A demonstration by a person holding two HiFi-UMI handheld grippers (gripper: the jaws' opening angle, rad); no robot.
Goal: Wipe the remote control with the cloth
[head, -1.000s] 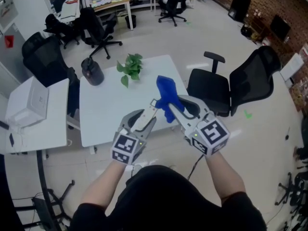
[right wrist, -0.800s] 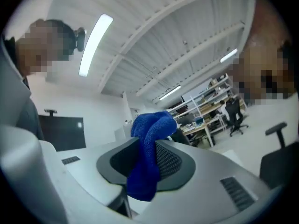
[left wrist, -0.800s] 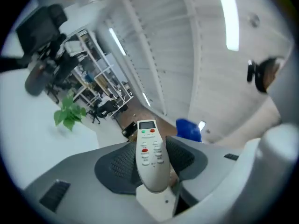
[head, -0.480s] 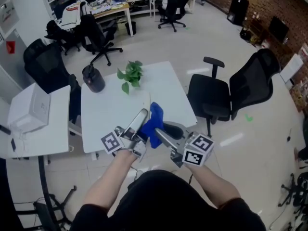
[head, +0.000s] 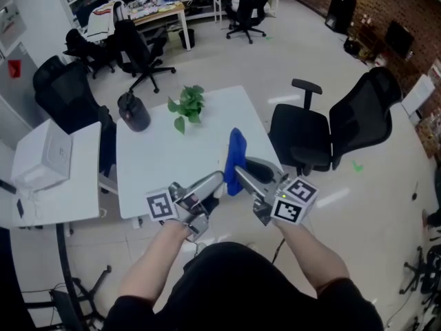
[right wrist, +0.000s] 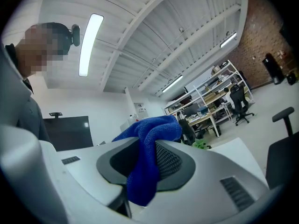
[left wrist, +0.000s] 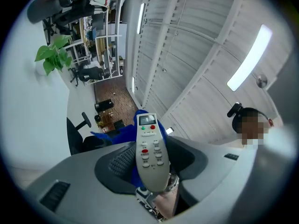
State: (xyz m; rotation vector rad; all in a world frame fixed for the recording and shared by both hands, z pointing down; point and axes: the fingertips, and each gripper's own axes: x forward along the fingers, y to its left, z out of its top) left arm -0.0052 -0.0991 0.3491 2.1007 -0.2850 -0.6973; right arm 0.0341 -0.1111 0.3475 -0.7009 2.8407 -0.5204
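Note:
My left gripper (left wrist: 152, 161) is shut on a light grey remote control (left wrist: 150, 155), held by its lower end with the buttons and small screen facing the camera. My right gripper (right wrist: 145, 164) is shut on a blue cloth (right wrist: 148, 153) that bunches up out of the jaws. In the head view the left gripper (head: 215, 181) and right gripper (head: 238, 174) are close together above the near edge of the white table (head: 162, 158). There the cloth (head: 236, 150) stands up just right of the left jaws. In the left gripper view the cloth (left wrist: 117, 135) shows behind the remote.
A potted plant (head: 187, 103) and a dark jug (head: 133, 109) stand at the table's far side. A black office chair (head: 324, 126) is to the right, and a second white desk (head: 65, 185) with a white box (head: 41, 156) to the left.
The cloth came down from high over the table against the left gripper, then shifted up and right. Both grippers dropped nearer the body; the left one now points more to the right.

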